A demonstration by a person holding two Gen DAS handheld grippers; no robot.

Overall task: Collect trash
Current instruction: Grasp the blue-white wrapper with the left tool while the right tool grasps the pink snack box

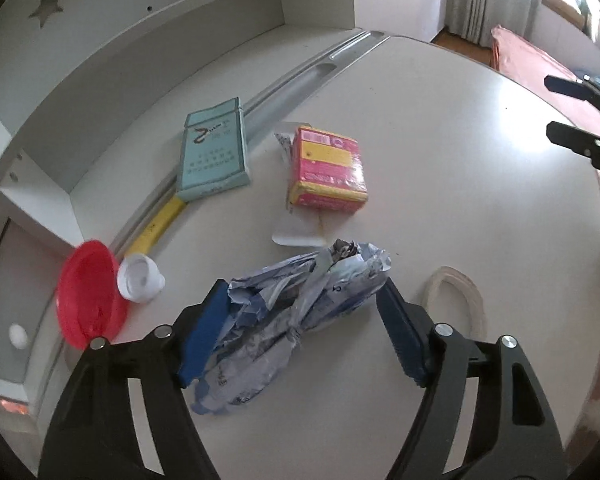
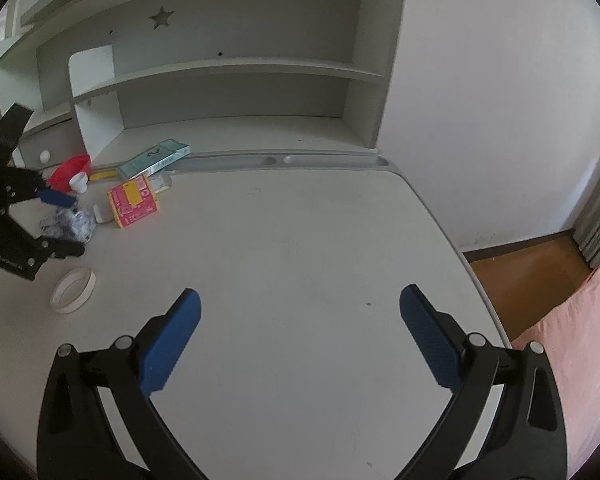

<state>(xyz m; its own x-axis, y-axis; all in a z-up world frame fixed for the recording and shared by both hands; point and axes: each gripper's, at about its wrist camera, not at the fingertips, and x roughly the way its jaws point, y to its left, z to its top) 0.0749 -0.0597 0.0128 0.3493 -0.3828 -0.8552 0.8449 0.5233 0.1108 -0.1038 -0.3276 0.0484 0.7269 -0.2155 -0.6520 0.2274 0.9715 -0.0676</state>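
Note:
A crumpled blue-and-white wrapper lies on the white desk. My left gripper stands over it with both blue pads against its sides, shut on it. In the right wrist view the same wrapper sits between the left gripper's fingers at the far left. My right gripper hovers open over bare desk with nothing between its fingers; its tips show at the right edge of the left wrist view.
Beyond the wrapper lie a pink-and-yellow box on a white paper, a teal box, a yellow ruler, a red bowl, a white cap and a white tape ring. Shelves back the desk.

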